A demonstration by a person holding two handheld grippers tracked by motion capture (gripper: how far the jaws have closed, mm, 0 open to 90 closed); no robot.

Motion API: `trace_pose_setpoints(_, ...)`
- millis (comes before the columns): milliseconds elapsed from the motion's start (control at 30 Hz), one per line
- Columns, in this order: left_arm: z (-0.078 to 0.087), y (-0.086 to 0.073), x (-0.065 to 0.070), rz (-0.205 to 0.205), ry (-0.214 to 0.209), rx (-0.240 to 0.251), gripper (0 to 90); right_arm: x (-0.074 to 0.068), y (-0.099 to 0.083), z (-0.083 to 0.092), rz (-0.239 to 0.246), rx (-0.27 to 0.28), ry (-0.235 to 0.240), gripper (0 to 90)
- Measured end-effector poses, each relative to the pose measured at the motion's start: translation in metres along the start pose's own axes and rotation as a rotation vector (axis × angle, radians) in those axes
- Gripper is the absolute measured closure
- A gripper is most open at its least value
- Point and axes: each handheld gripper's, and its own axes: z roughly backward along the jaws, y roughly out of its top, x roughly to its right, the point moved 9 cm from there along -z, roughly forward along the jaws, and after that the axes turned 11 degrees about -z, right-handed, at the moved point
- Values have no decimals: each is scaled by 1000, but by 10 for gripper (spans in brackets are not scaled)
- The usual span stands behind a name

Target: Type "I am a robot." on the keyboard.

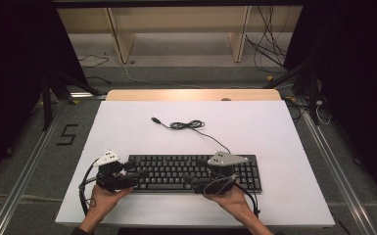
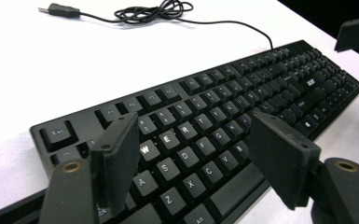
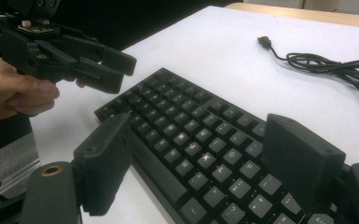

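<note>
A white table (image 1: 127, 122) stands on a grey floor, with a wooden frame and loose wires behind it. A black keyboard (image 1: 176, 171) lies flat near the table's front edge, its long side running left to right. Its cable (image 1: 188, 125) runs from the back edge toward the middle of the table, where it bunches into a loose coil and ends in a plug (image 1: 154, 119) lying on the bare white surface. A person's two hands come in from the front edge, each holding a gripper. The left gripper (image 2: 191, 158) hangs over the keyboard's left end, above the letter keys, its jaws spread wide with nothing between them. The right gripper (image 3: 196, 163) hangs over the keyboard's right half, its jaws also spread apart and empty, keys showing in the gap. From the right gripper view, the left gripper is seen raised just above the keyboard's far corner, clear of the keys.
</note>
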Motion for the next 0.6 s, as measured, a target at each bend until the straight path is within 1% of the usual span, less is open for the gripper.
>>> trace_pose_setpoints(133, 3, 1, -6, 19, 19, 11, 336, 0, 0, 0, 0, 1, 0, 252)
trace_pose_setpoints(267, 5, 0, -11, 33, 32, 13, 383, 0, 0, 0, 0, -1, 0, 252)
trace_pose_setpoints(333, 6, -1, -14, 39, 41, 8, 430, 0, 0, 0, 1, 0, 1, 252)
trace_pose_setpoints(433, 6, -3, -16, 43, 42, 5, 504, 0, 0, 0, 2, -1, 0, 253)
trace_pose_setpoints(600, 5, -6, -17, 30, 40, -16, 639, 0, 0, 0, 3, -2, 1, 252)
